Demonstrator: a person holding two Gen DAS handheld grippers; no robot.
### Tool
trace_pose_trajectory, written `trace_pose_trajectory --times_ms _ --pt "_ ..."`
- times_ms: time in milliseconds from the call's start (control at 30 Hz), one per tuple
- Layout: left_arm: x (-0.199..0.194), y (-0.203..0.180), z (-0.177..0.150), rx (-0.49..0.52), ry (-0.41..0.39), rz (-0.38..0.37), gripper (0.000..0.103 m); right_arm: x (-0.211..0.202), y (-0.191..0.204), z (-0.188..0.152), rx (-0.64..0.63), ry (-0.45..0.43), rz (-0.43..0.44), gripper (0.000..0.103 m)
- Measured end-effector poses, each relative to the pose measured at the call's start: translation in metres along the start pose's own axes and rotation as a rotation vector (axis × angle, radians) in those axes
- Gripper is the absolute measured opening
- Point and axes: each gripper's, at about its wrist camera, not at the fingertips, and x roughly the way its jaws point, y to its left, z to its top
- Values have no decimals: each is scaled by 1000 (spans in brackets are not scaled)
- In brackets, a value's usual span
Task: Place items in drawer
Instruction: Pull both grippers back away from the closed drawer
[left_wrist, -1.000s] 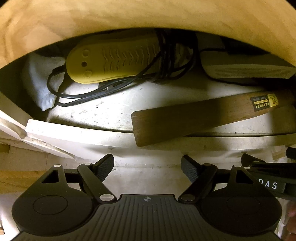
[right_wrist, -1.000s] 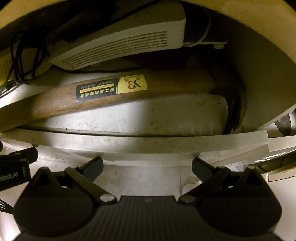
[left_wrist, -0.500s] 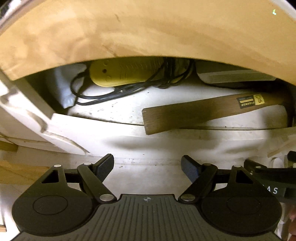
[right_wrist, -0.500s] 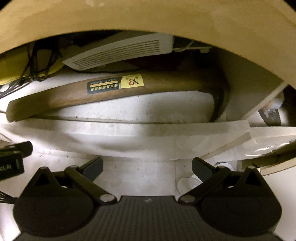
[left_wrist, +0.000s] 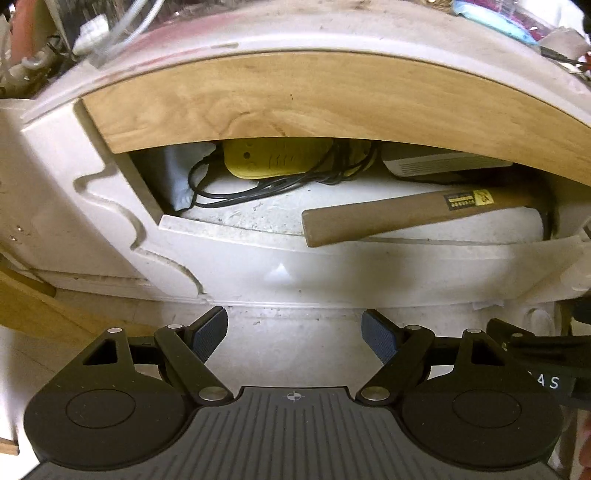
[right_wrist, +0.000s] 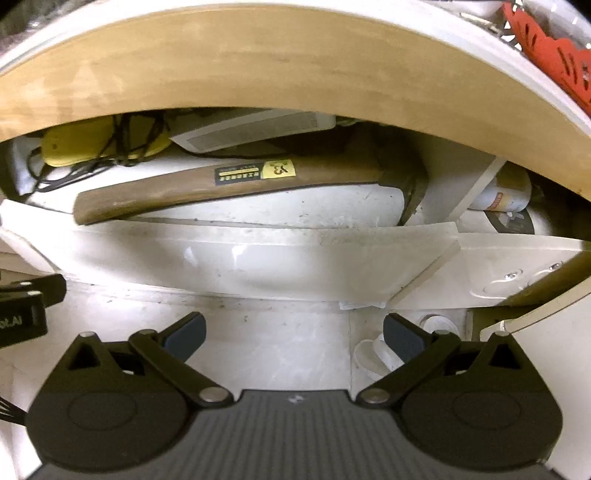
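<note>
The white drawer (left_wrist: 280, 275) stands open under a wooden table edge (left_wrist: 295, 99). Inside lie a wooden-handled hammer (left_wrist: 399, 218), a yellow device with a black cord (left_wrist: 277, 160) and a white vented box (left_wrist: 439, 166). The right wrist view shows the same hammer (right_wrist: 236, 184), the yellow device (right_wrist: 96, 144), the white box (right_wrist: 255, 129) and the drawer front (right_wrist: 229, 262). My left gripper (left_wrist: 294, 334) is open and empty in front of the drawer. My right gripper (right_wrist: 293, 338) is open and empty, also in front of it.
A white bottle (right_wrist: 506, 192) lies in the neighbouring compartment at the right. A red object (right_wrist: 546, 51) and clutter sit on the tabletop above. The right gripper's body (left_wrist: 543, 354) shows at the left view's right edge.
Both grippers have drawn back from the drawer. More of the wooden table edge and the drawer front shows now. The items inside have not moved.
</note>
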Motion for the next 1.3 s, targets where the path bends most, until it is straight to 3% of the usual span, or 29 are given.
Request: trace_pose_trajectory --times_ms 400,1300 --pt "-44 -7 -19 62 -73 21 80 -50 1 -22 -13 -59 31 103" --pt "-100 1 -48 17 -161 -36 80 -117 -3 -65 -3 -171 62 103"
